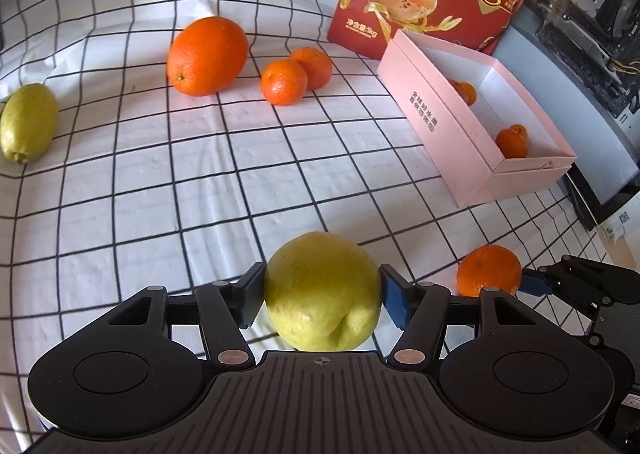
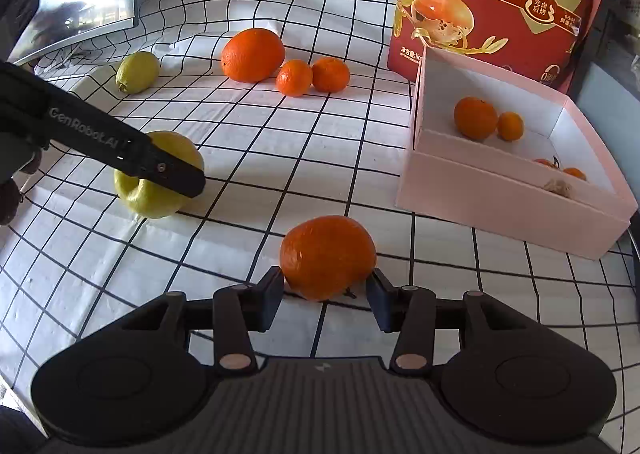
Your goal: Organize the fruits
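Yellow-green lemon (image 1: 322, 290) clamped between left gripper (image 1: 322, 294) pads, long axis along the fingers, on checked cloth (image 1: 160, 174) | right gripper (image 2: 326, 294) clenched on mandarin (image 2: 327, 256) | pink box (image 2: 500, 190): right view shows four fruits, left view two, wall hiding the rest.

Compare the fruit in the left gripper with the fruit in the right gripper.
Colour: the yellow-green fruit in the left gripper against the orange mandarin in the right gripper.
Size: the yellow-green fruit is bulkier, so the left jaws stand wider than the right ones around the mandarin.
Skin: the yellow-green fruit has a deep dimple facing the camera; the mandarin looks finely pitted.
Shared: each sits between blue pads, over the checked cloth.
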`<state>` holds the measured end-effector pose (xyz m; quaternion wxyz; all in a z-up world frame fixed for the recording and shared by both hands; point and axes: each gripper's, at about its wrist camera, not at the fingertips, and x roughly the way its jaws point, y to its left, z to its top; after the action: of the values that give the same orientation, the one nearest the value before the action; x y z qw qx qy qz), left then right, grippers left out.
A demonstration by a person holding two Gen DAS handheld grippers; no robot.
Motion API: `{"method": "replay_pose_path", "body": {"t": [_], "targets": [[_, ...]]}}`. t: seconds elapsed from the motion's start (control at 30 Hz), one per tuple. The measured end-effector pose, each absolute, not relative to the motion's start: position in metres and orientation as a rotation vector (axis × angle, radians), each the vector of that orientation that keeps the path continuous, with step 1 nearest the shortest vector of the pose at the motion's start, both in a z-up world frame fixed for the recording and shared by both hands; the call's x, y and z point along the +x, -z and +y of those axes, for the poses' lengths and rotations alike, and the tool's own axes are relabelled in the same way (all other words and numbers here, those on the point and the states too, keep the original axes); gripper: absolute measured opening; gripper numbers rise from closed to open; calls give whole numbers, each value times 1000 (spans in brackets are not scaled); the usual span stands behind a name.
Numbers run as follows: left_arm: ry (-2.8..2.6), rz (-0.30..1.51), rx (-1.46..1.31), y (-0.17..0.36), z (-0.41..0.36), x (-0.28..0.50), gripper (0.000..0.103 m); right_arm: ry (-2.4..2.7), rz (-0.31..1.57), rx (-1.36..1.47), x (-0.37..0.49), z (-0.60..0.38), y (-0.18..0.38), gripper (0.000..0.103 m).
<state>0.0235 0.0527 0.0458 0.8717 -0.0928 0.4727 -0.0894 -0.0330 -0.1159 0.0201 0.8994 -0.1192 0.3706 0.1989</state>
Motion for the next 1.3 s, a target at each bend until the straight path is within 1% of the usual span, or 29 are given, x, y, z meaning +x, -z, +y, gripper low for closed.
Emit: {"method": "replay_pose_path", "body": {"t": [0.23, 0.5, 0.77, 1.0, 1.3], "targets": [[191, 1020, -163, -41, 43, 27, 66, -412, 774, -230, -32, -117, -21, 45], [164, 1041, -220, -41, 47, 31, 66, -399, 768, -232, -34, -121, -22, 44], [135, 1003, -207, -41, 42, 21, 65, -381, 753, -227, -37, -128, -26, 43], [227, 962, -165, -44, 16, -5, 65, -345, 742, -215, -37, -148, -30, 42], [306, 965, -156, -42, -19, -18, 65, -281, 745, -174, -41, -183, -32, 41]]}}
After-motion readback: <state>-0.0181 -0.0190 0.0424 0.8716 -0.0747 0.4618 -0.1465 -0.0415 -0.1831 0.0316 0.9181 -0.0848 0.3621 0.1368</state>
